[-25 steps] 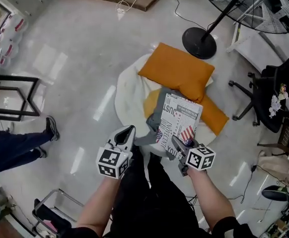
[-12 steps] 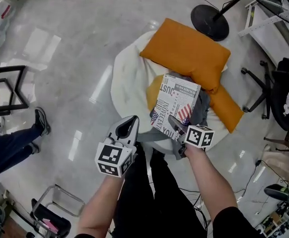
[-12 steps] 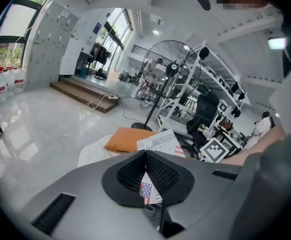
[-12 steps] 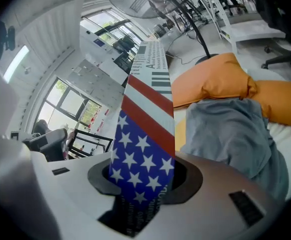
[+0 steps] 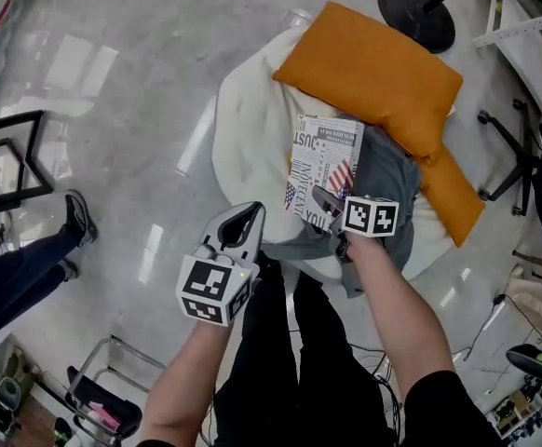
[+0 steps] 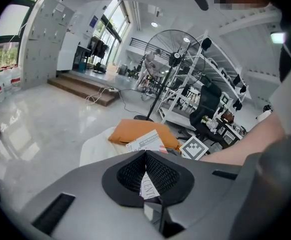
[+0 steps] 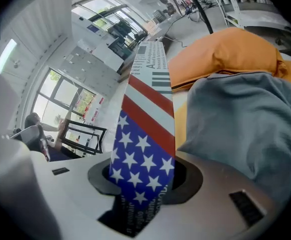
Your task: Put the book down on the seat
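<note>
Over the seat [image 5: 248,147] the book [image 5: 322,161], cushion [image 5: 373,63] behind it, cloth [image 5: 392,180] at its right.

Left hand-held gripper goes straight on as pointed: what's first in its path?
Probably the book, dead ahead past its tips in the left gripper view; depth unclear, so maybe the white seat under it.

Flag-printed book [image 5: 324,170] over white seat [image 5: 243,138]

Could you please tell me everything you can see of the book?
The book is a thin paperback, its cover white with black newsprint lettering and a stars-and-stripes flag. It is closed, and the right tool grips its near edge. It slants over the white seat, beside an orange cushion and grey cloth. Contact with the seat is unclear.
</note>
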### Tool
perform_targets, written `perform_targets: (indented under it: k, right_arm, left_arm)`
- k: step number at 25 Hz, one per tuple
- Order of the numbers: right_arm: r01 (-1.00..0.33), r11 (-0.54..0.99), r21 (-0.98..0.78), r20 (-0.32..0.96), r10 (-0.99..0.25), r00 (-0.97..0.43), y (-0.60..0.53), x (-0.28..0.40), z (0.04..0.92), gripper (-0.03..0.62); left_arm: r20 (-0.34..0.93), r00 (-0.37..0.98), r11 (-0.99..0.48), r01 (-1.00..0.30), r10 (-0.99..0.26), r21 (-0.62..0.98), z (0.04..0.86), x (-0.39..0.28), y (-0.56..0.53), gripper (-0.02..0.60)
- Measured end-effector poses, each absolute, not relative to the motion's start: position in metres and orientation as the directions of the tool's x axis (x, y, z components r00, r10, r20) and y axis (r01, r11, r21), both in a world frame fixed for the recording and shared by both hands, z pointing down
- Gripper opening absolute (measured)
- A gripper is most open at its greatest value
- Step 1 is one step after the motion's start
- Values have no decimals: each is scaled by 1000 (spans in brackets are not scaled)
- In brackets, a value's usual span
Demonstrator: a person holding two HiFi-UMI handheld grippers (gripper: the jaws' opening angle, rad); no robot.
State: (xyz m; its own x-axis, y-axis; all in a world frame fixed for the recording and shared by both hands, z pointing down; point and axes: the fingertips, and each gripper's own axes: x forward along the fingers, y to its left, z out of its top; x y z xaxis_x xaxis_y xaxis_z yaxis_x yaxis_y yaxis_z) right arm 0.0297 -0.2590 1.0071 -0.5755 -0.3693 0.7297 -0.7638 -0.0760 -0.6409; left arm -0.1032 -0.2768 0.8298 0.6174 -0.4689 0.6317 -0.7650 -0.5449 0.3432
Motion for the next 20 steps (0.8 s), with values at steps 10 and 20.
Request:
perform_targets:
  k: [10,20]
  right_arm:
    - [-866,-28,-500,829,-304,-469,-285,33,1061,184]
    - [-878,-132,-460,848,-358,-390,-257,100,1001,241]
  left_arm:
    - [650,587,-545,-782,-482,303,831,-122,-282,3]
    - [641,588,-518,-790,-493,327,796,-113,-263,3]
